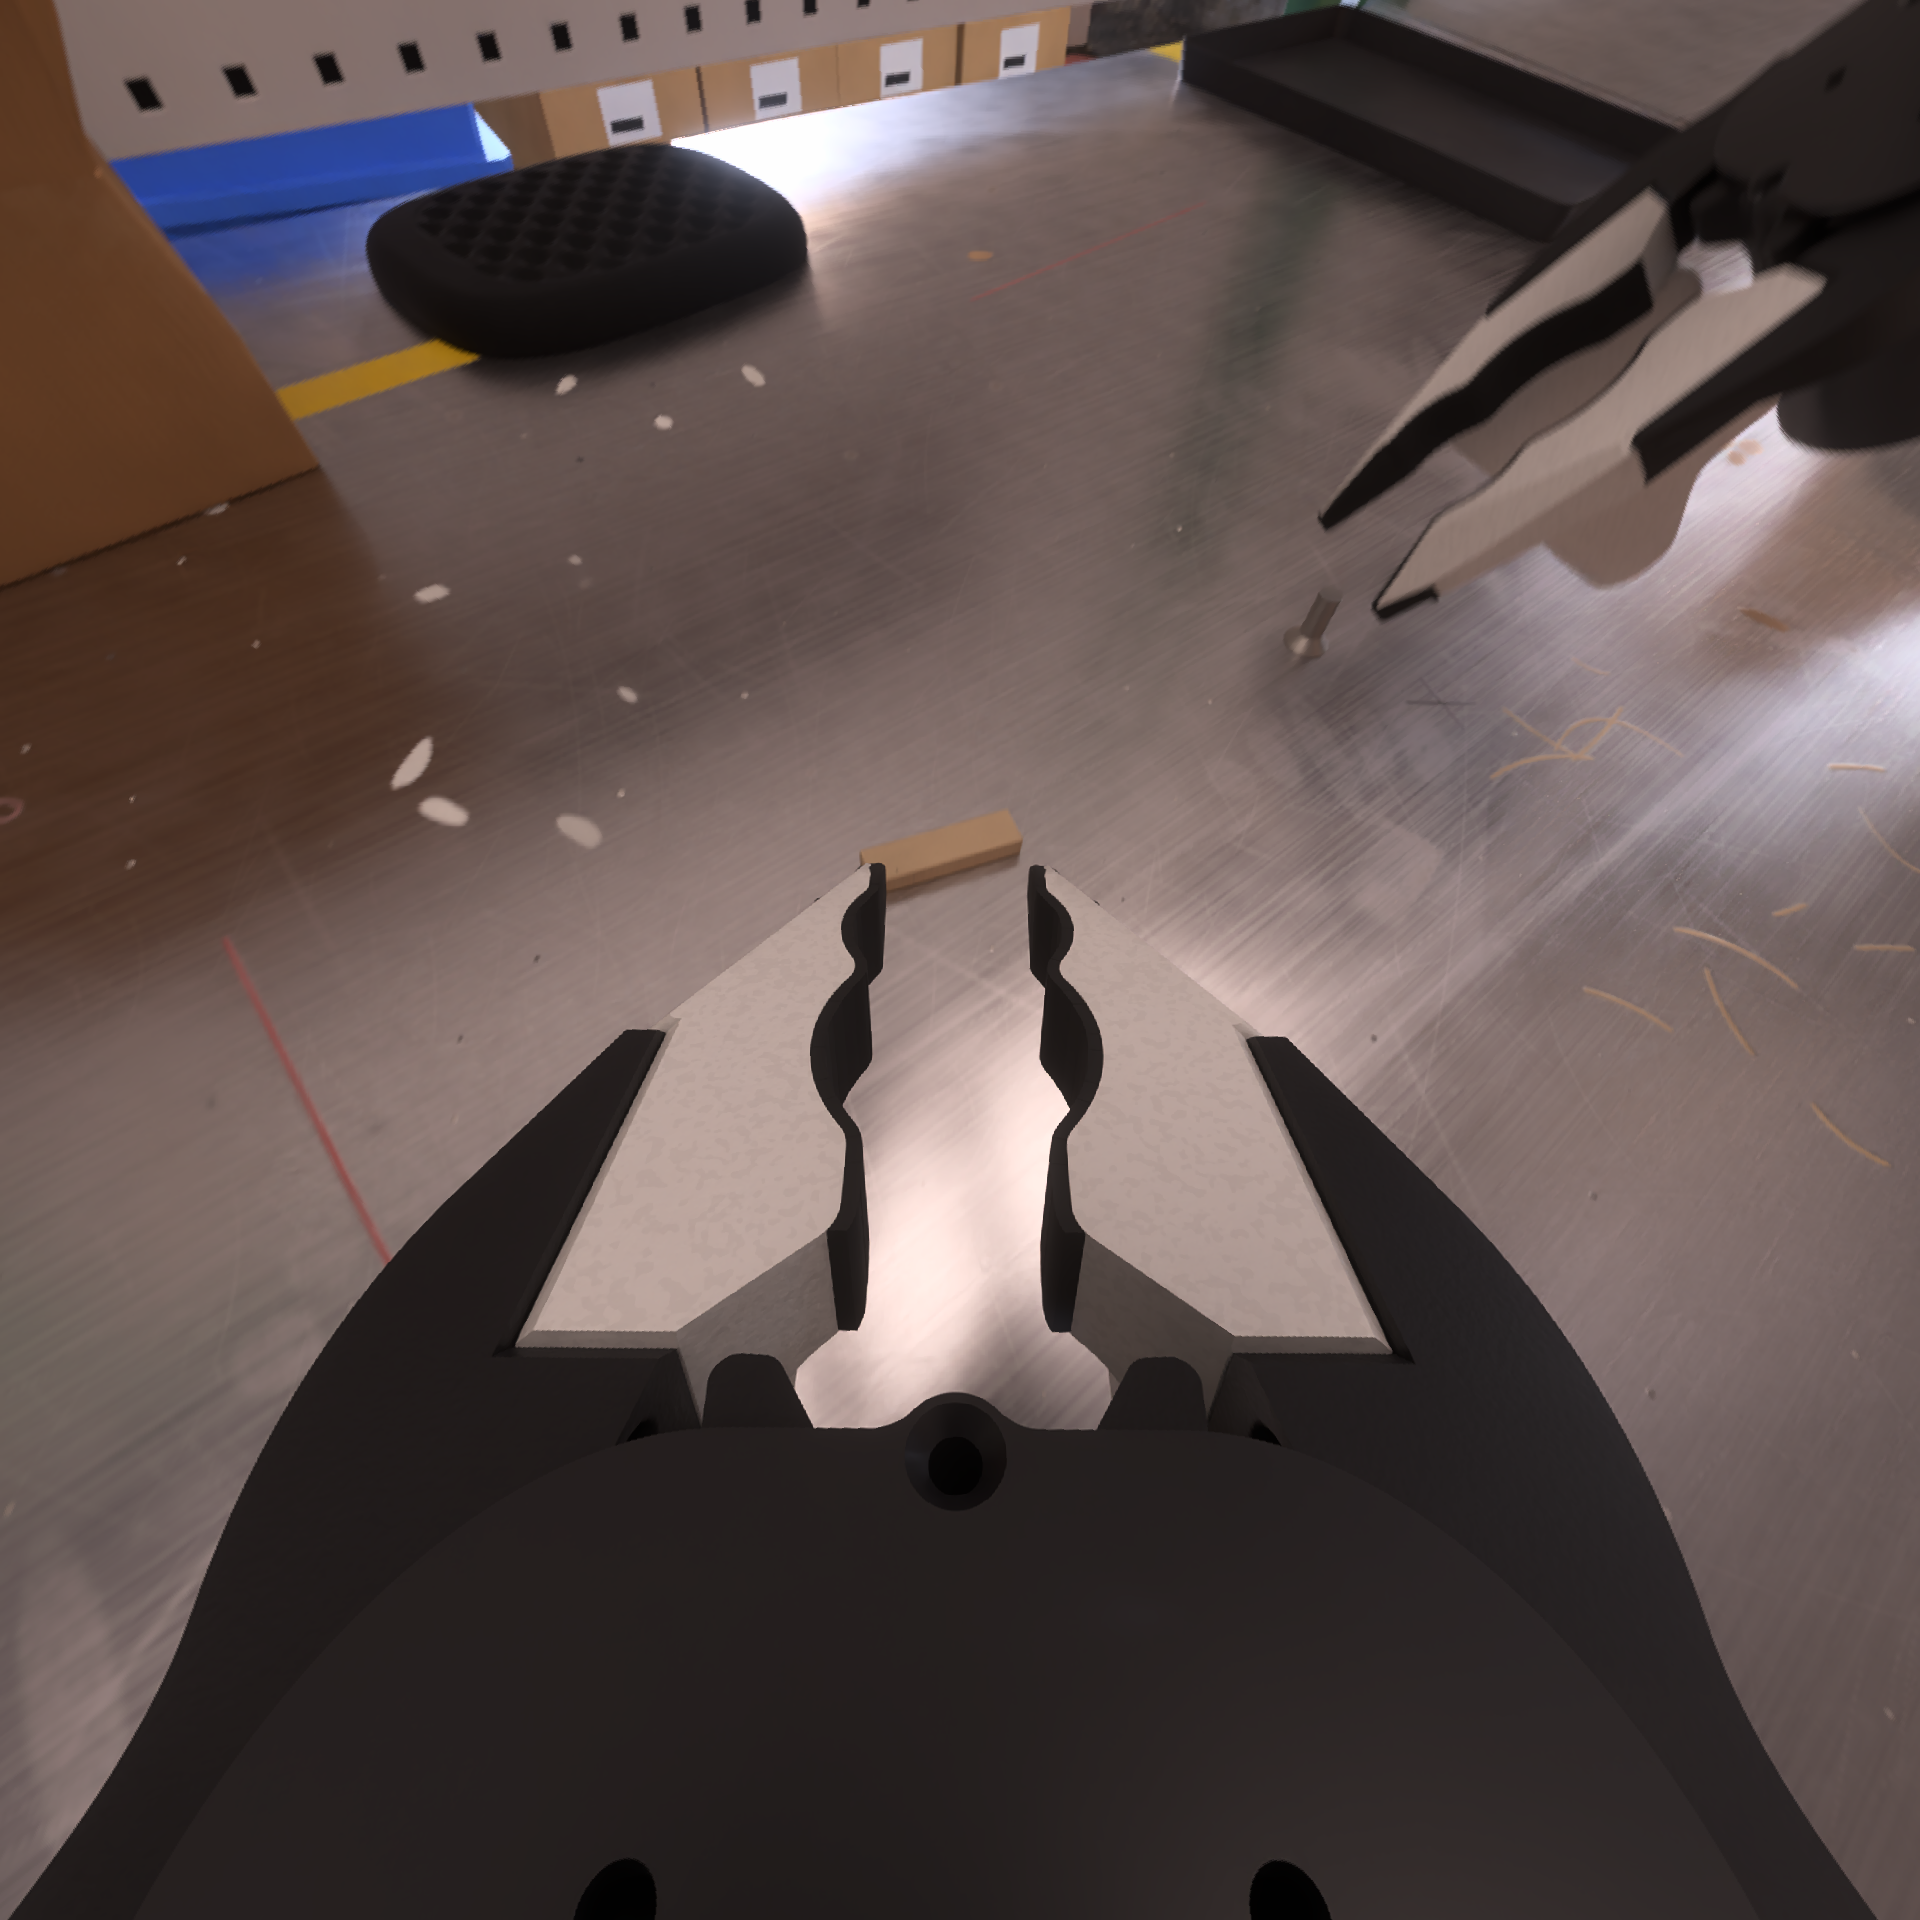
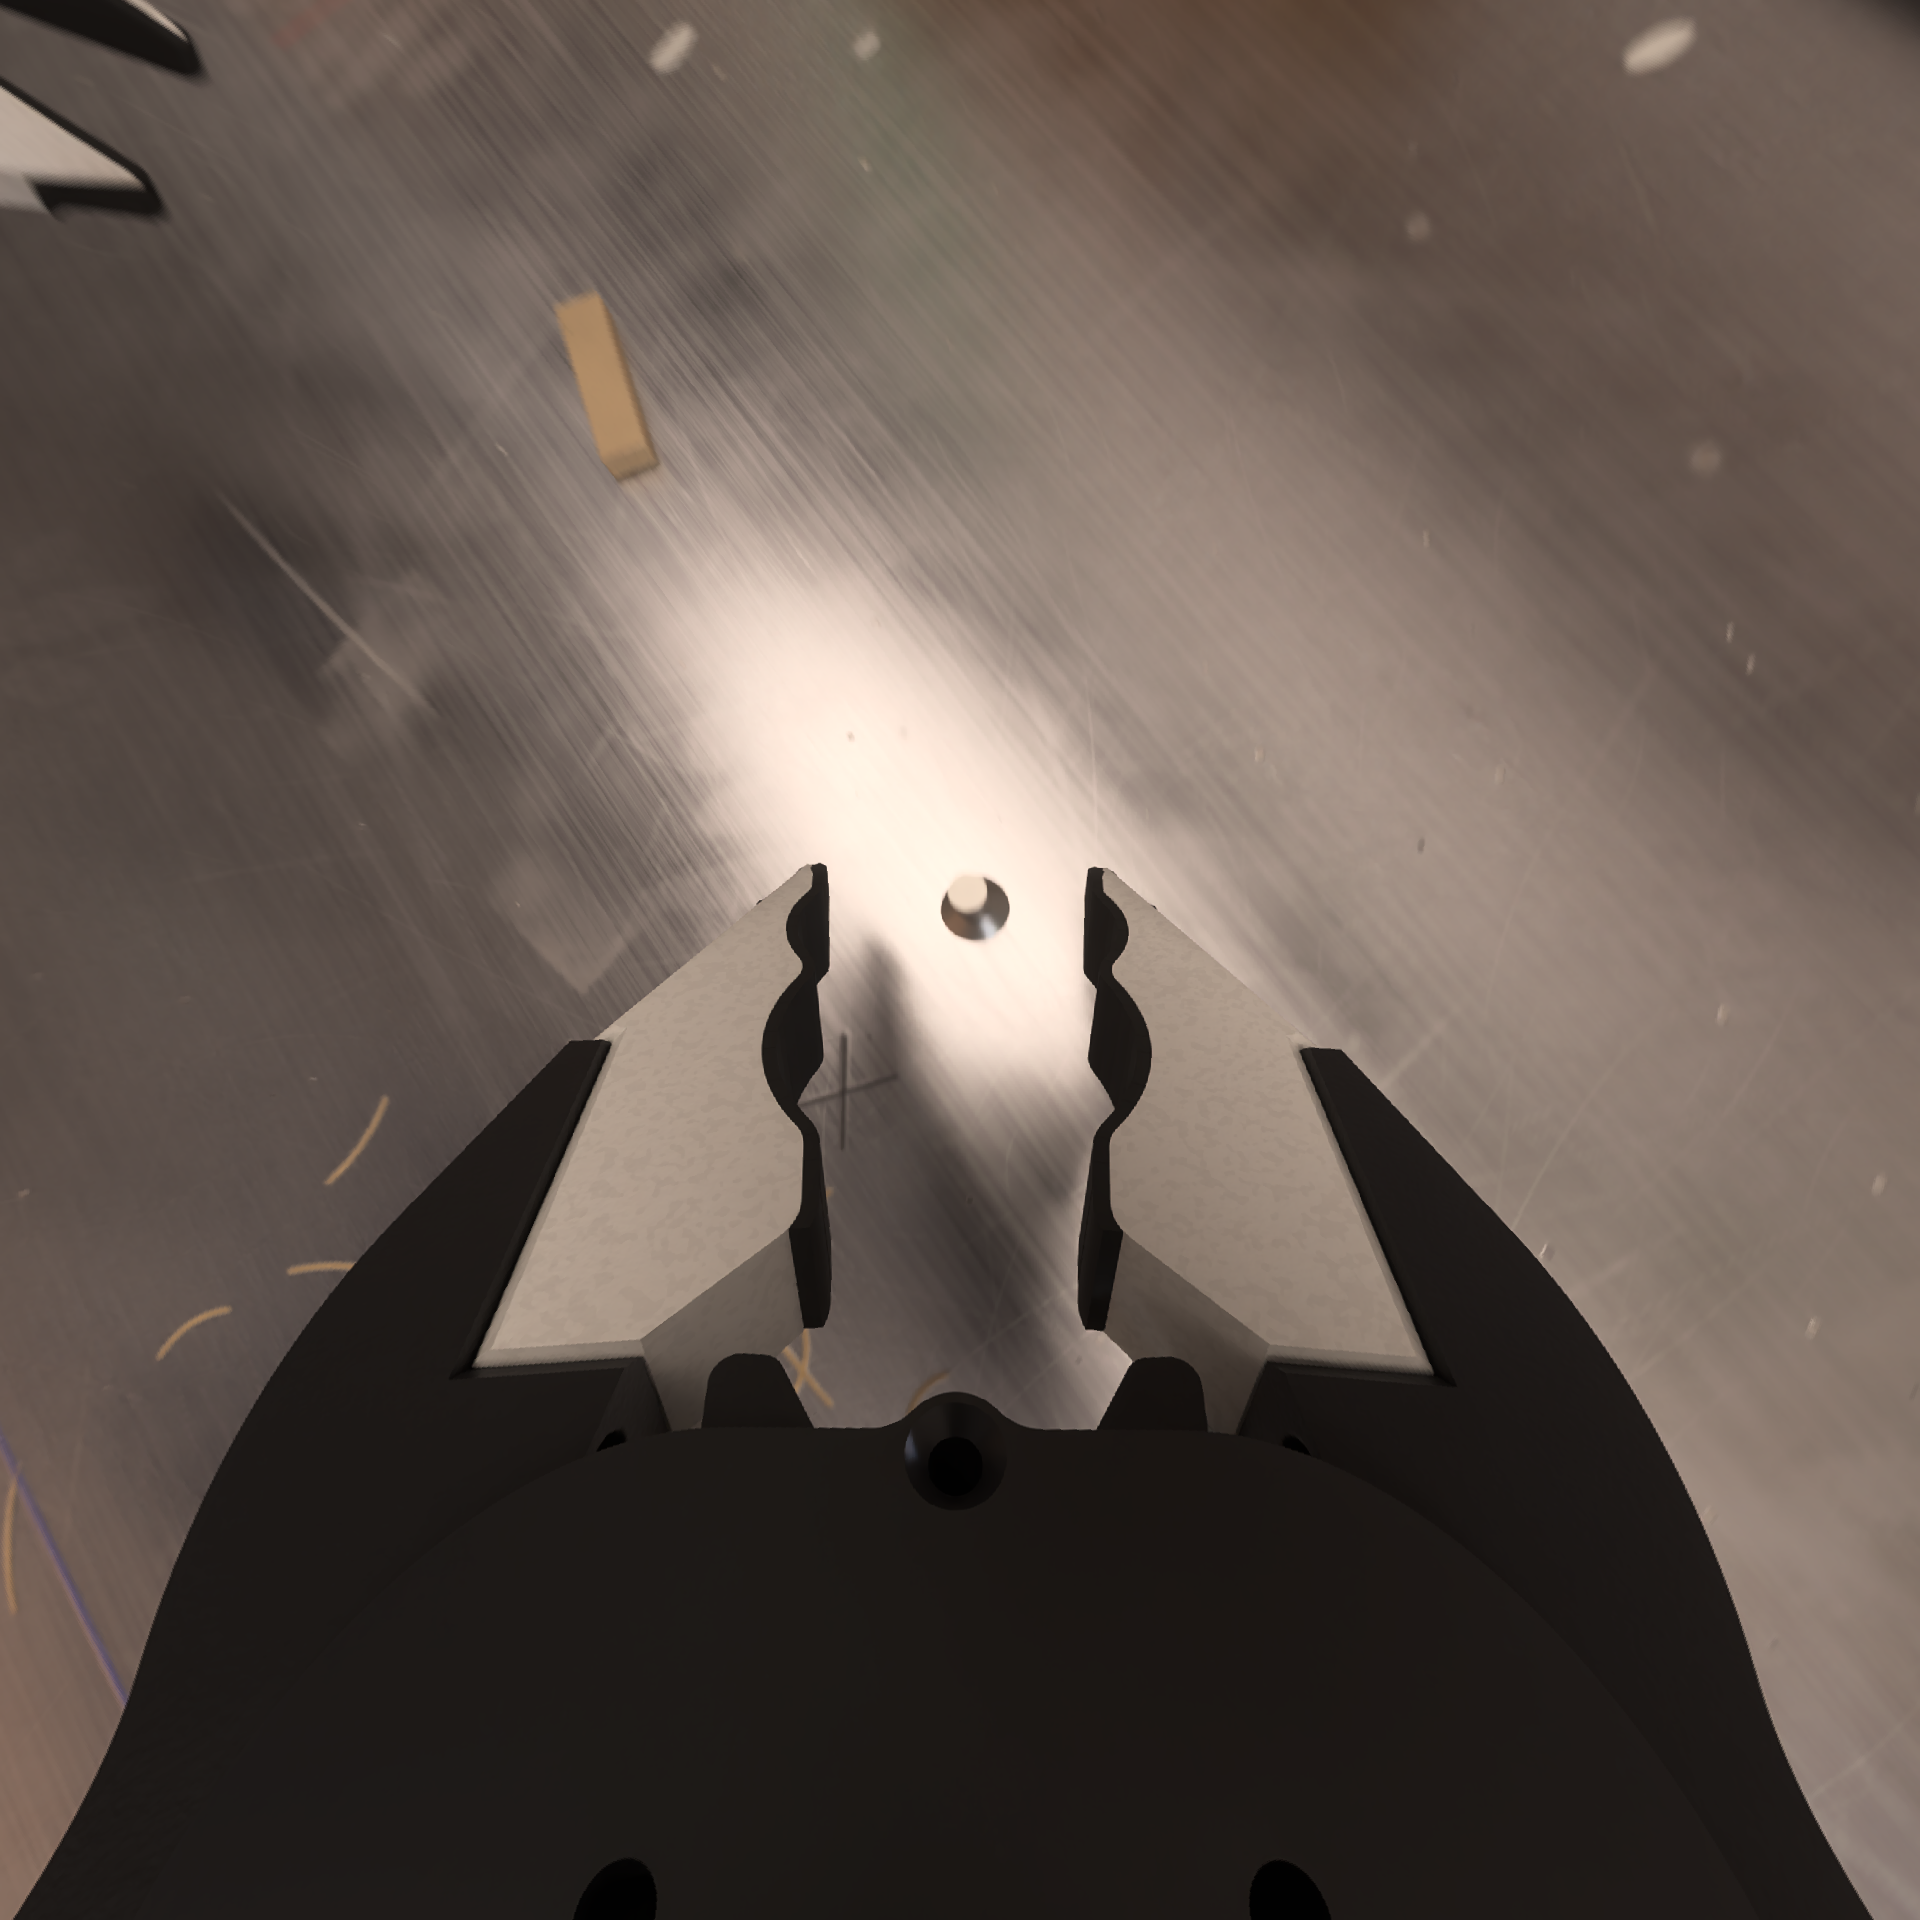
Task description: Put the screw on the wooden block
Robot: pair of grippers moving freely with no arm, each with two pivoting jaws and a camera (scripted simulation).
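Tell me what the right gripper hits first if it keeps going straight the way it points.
Most likely the screw: it stands head-down on the metal table, just beyond the open right gripper and between its fingertips. Depth is unclear.

Each hand-held gripper [image 1: 956,883] [image 2: 956,883] has a matte black body, speckled grey-white fingers, and wavy black pads.

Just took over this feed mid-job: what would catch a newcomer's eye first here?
The small screw stands head-down on the bright metal table, right ahead of the open right gripper. The wooden block lies flat just beyond the open left gripper. A black cushion sits far back.
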